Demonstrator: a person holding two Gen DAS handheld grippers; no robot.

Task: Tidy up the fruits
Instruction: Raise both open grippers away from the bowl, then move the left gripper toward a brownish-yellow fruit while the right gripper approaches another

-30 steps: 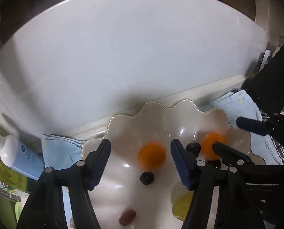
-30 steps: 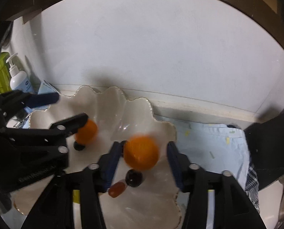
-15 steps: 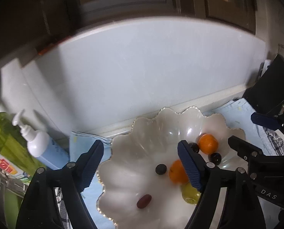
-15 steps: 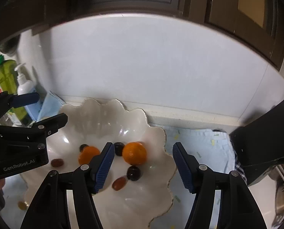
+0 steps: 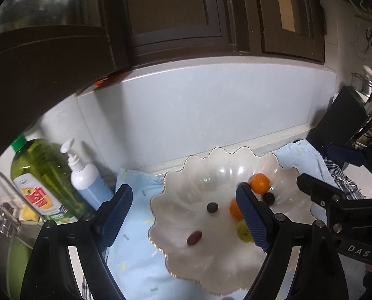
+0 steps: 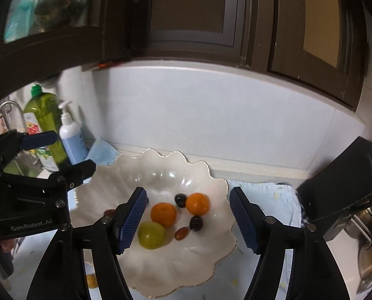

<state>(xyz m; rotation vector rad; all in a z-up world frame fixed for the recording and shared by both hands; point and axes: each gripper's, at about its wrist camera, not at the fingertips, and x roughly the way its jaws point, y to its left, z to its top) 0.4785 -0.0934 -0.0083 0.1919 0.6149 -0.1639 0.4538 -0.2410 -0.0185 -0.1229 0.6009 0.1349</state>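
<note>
- A scalloped white bowl (image 6: 211, 177) with a thin gold edge sits on a pale blue cloth (image 6: 268, 200) on the counter (image 6: 248, 172), low in the middle of both frames.
- All the fruit in view but one piece lies in the bowl: two oranges (image 6: 197, 203) close together, a green fruit (image 6: 151, 235) touching the nearer orange, two dark round berries (image 6: 196, 223), and a reddish-brown oval fruit (image 6: 181, 233).
- The left tongs (image 5: 183, 215) are over the bowl's left part, jaws opening, nothing between them.
- The right tongs (image 6: 188, 218) are over the bowl's middle, jaws opening; the fruit seen between them lies loose in the bowl below, untouched by the pads.
- Only the left view shows a third dark berry (image 5: 212, 208) and a second reddish oval (image 5: 194, 238) clearly, apart from the cluster; the right tongs hide most of them in the right view.
- Only the right view shows the green fruit whole, and a small yellowish fruit (image 6: 91, 280) on the cloth outside the bowl, at lower left.
- Both views show a green bottle (image 5: 39, 177) and a white pump bottle (image 5: 84, 175) at left.
</note>
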